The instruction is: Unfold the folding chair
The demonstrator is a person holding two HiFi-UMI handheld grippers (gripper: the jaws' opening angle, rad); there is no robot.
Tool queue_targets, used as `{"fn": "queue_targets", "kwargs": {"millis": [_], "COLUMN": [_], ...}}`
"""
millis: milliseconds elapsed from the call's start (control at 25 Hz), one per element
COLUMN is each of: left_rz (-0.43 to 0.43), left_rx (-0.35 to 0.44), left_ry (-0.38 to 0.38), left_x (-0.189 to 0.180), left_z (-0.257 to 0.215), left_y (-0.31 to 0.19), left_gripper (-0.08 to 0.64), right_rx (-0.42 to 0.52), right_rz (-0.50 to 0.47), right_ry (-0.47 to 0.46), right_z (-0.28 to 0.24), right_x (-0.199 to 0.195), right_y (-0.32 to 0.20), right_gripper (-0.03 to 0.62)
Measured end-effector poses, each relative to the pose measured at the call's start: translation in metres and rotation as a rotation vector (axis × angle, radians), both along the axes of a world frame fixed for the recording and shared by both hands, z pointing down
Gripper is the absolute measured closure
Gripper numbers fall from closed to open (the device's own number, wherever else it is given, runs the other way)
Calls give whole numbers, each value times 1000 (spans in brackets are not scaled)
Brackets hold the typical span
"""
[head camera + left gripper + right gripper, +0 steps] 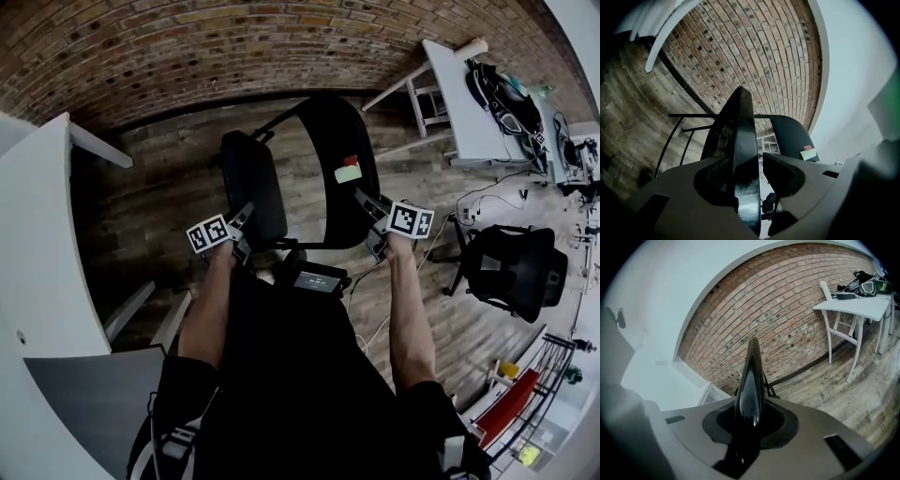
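The black folding chair (300,178) stands on the wood floor in front of me, partly folded. Its padded seat panel (251,192) is at the left. The curved panel (342,159) with a green and red sticker (348,171) is at the right. My left gripper (242,230) straddles the seat's near edge (743,140); the jaws stand open, with a slim gap at the right pad (783,173). My right gripper (373,225) is shut on the near edge of the stickered panel (752,380), which fills the space between its jaws (751,411). Thin metal frame tubes (677,136) show at the left.
A brick wall (187,47) runs behind the chair. A white desk (37,244) stands close at the left. At the back right, a white table (469,103) carries bags. A black office chair (511,267) stands at the right, with cables (469,202) on the floor.
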State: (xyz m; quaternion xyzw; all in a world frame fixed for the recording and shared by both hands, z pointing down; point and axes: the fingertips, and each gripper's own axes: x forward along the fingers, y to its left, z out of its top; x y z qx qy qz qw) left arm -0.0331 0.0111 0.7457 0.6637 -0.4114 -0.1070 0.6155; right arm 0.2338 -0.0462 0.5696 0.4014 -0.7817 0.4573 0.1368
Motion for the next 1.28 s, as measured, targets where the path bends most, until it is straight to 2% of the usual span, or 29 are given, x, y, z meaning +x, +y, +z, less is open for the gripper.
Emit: {"fn": "queue_targets", "kwargs": {"millis": [280,680,920,1280], "left_rz": [-23,-29,-58,-70], "left_rx": [-45,-54,-61,-53], "left_ry": [-106,-135,-220,-198], "left_x": [-20,-4,-27,-57], "left_z": [22,31,44,61], "left_y": [5,2,4,16], "left_gripper": [383,382,358,350], "right_rx": [-17,-72,-86,-85], "right_rz": [-5,-2,-4,-11], "right_ry": [-75,-188,-256,-291], "right_z": [21,55,65,82], "right_x": [19,77,77,81], "right_y": [-6,-22,-26,-26], "right_gripper": [508,508,506,508]}}
